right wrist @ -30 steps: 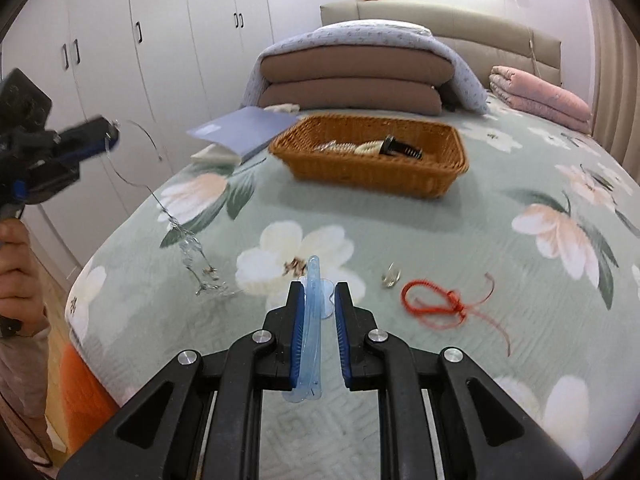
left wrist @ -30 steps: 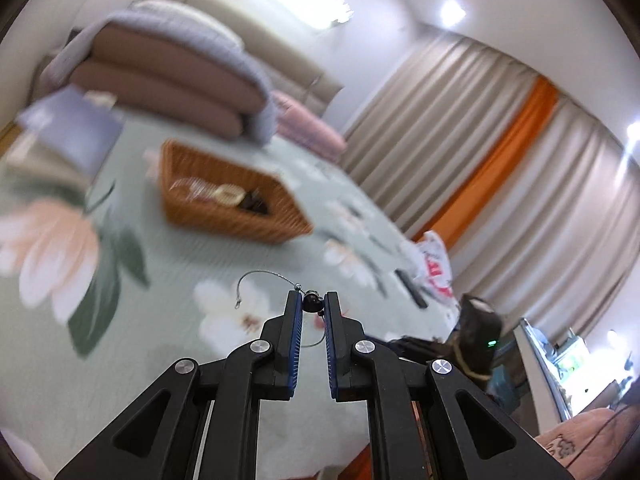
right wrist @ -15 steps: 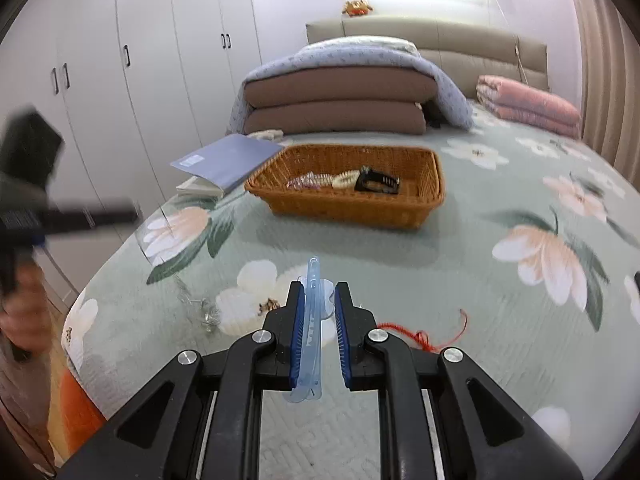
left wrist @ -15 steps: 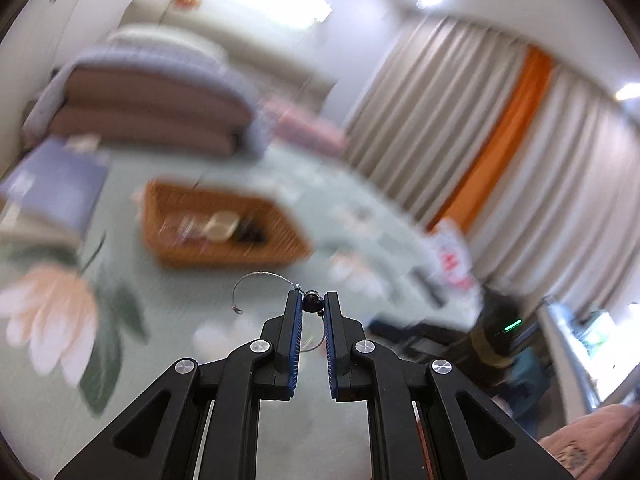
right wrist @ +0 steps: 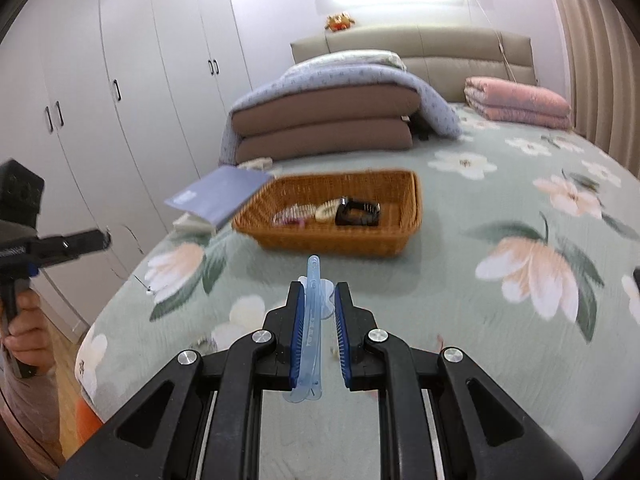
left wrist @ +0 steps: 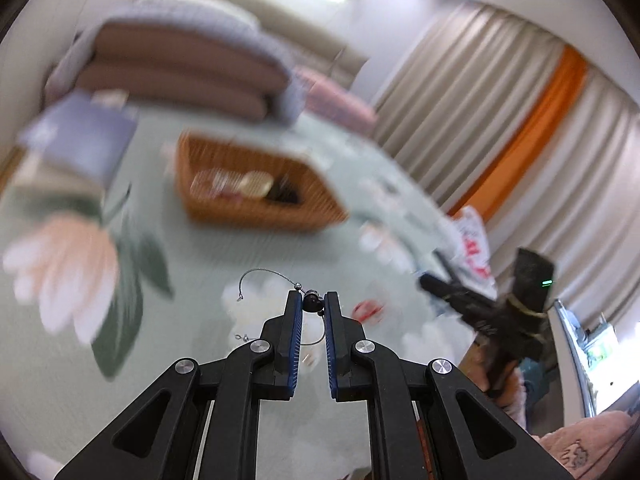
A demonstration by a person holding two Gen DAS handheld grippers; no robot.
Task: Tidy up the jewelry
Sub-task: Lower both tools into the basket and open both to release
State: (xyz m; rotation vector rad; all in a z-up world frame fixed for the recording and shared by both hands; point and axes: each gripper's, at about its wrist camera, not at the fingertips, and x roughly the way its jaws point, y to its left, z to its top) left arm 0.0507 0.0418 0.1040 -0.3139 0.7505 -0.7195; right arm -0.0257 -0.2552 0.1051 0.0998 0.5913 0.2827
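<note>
Both grippers have risen off the bedspread toward the wicker basket (right wrist: 332, 216), which now looks nearer than a second ago. Left gripper (left wrist: 313, 304) is clamped on a dark bead of a thin wire necklace (left wrist: 264, 276) that trails loose below; right gripper (right wrist: 320, 292) is closed on a clear blue hair clip (right wrist: 312, 320). Three pieces already lie in the basket, near the bed's middle. A red cord (left wrist: 366, 309), blurred, seems left by the near edge. Nothing blocks the way; a blue book (right wrist: 220, 196) lies just beside the basket's left end.
</note>
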